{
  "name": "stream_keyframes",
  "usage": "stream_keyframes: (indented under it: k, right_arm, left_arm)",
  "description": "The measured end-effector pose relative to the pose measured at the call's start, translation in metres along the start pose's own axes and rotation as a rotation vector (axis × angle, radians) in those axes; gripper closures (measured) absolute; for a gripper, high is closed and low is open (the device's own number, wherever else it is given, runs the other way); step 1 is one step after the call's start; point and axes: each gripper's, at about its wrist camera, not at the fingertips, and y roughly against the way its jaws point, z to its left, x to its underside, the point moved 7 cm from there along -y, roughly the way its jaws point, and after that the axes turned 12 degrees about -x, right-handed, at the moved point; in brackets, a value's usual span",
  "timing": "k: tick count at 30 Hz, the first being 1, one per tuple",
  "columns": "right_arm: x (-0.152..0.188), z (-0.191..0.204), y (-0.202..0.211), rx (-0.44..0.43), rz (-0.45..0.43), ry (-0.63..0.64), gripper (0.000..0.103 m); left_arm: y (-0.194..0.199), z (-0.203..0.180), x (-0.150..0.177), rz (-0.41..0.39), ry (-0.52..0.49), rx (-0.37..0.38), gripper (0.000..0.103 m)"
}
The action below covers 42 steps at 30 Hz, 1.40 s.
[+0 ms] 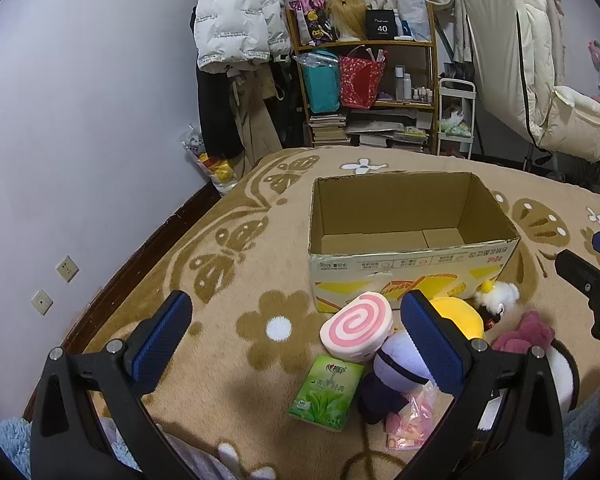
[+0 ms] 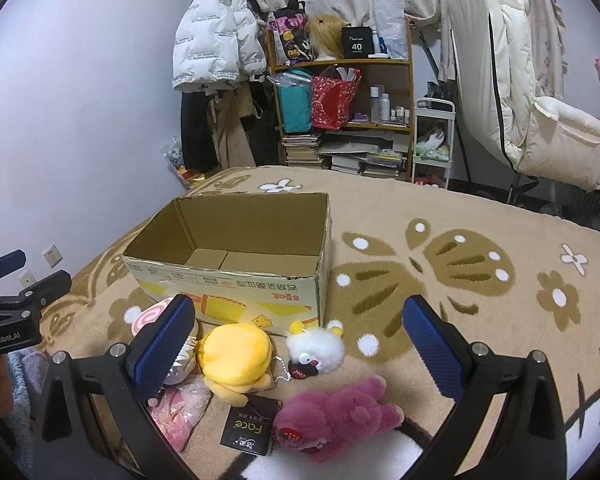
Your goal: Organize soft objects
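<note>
An open, empty cardboard box (image 1: 412, 268) (image 2: 236, 280) stands on the tan bed blanket. Soft toys lie in front of it: a pink swirl cushion (image 1: 356, 326) (image 2: 150, 316), a yellow plush (image 2: 236, 356) (image 1: 466, 316), a white fluffy plush (image 2: 316, 346) (image 1: 498, 294), a magenta bear (image 2: 336, 416) (image 1: 526, 332), a purple-headed doll (image 1: 392, 376) and a pink bag (image 2: 180, 412) (image 1: 410, 420). My left gripper (image 1: 296, 340) is open and empty above the blanket, left of the pile. My right gripper (image 2: 300, 344) is open and empty over the toys.
A green tissue pack (image 1: 326, 392) and a black "Face" packet (image 2: 250, 426) lie among the toys. A wall (image 1: 80, 120) runs along the bed's left side. A shelf (image 1: 364, 80), hanging coats and a folded duvet stand beyond the bed.
</note>
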Motion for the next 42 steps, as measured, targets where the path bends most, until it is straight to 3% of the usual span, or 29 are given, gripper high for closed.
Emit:
stream_keyframes:
  k: [16, 32, 42]
  right_arm:
    - [0.005, -0.007, -0.031, -0.020, 0.112, -0.060, 0.000]
    - [0.031, -0.032, -0.092, -0.035, 0.271, -0.139, 0.000]
    - [0.059, -0.057, -0.123, -0.028, 0.387, -0.220, 0.010]
  left_arm:
    - [-0.029, -0.025, 0.008, 0.137, -0.022, 0.086, 0.000]
    - [-0.095, -0.054, 0.020, 0.297, -0.099, 0.071, 0.000]
    - [-0.127, -0.073, 0.036, 0.404, -0.139, 0.082, 0.000]
